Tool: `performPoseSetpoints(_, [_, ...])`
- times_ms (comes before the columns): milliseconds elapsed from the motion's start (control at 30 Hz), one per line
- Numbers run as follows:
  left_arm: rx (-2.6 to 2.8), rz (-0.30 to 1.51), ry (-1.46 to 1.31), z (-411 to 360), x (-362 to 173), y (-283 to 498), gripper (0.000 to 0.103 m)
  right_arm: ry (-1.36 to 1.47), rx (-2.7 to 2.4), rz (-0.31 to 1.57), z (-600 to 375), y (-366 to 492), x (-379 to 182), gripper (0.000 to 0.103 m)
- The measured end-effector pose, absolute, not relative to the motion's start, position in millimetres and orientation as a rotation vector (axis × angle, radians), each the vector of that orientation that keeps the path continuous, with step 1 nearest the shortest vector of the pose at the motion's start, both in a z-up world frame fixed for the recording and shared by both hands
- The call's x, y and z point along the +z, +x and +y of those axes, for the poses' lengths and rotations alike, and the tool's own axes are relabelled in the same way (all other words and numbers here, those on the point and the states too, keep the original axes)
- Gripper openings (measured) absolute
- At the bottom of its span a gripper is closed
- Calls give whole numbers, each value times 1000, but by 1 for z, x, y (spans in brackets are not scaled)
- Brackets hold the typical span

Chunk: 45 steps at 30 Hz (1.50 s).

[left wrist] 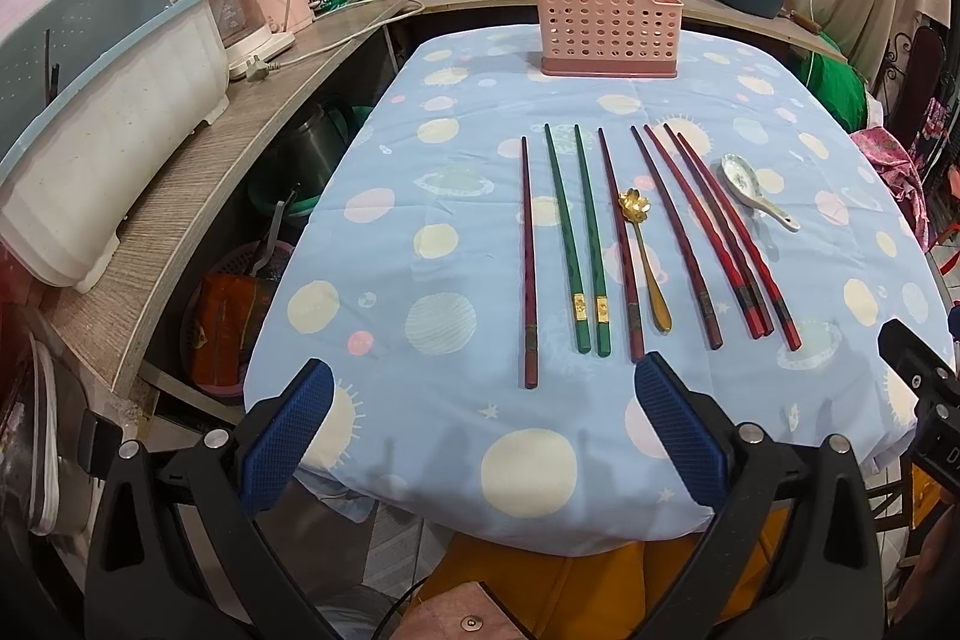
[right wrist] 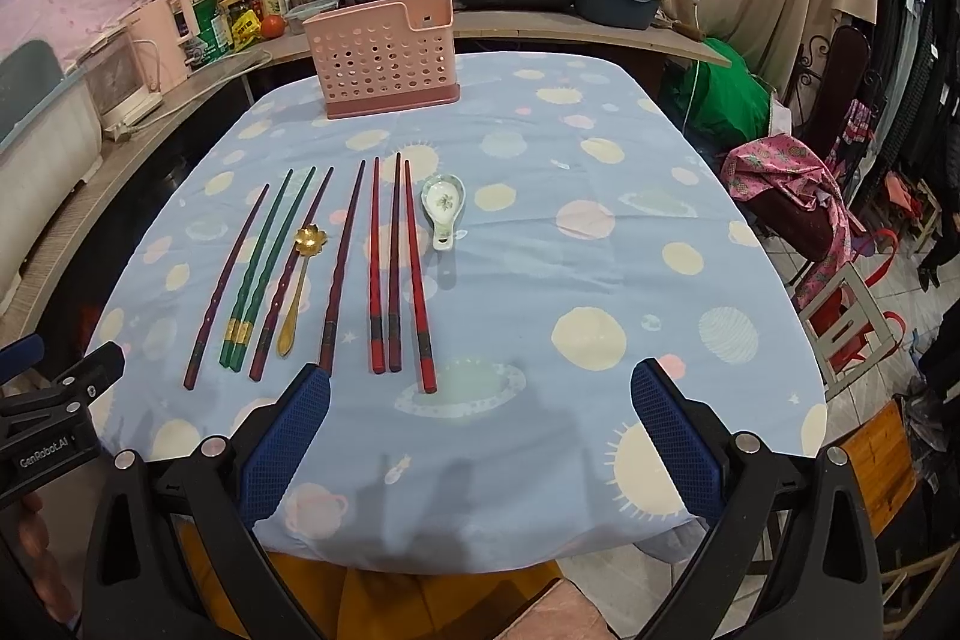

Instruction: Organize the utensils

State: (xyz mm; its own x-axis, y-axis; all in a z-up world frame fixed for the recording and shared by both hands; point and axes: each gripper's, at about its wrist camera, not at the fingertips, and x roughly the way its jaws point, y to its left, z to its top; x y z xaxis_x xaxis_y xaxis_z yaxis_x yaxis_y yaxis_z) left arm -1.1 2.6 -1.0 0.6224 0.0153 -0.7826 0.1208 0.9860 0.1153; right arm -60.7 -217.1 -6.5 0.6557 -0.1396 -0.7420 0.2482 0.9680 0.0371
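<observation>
chopsticks [left wrist: 600,244] before holder [left wrist: 609,19] | spoon [left wrist: 757,193] right, on table [left wrist: 420,436]

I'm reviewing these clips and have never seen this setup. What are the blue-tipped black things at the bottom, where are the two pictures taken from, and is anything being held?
A person holds one handheld gripper per hand, each with a camera looking along its two blue-padded fingers. One picture is from the left gripper, the other from the right gripper. Both are open and hold nothing. On the blue tablecloth lie eight chopsticks, two of them green chopsticks, plus a gold spoon and a white ceramic spoon. A pink utensil holder stands at the far end.
</observation>
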Motion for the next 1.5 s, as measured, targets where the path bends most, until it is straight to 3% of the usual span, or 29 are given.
performPoseSetpoints(1133, [-55, 905, 160, 5, -2, -1, 96, 147, -210, 836, -218, -58, -10, 96])
performPoseSetpoints(1500, [-64, 983, 86, 16, -17, 21, 96, 157, -209, 853, -221, -53, -16, 96])
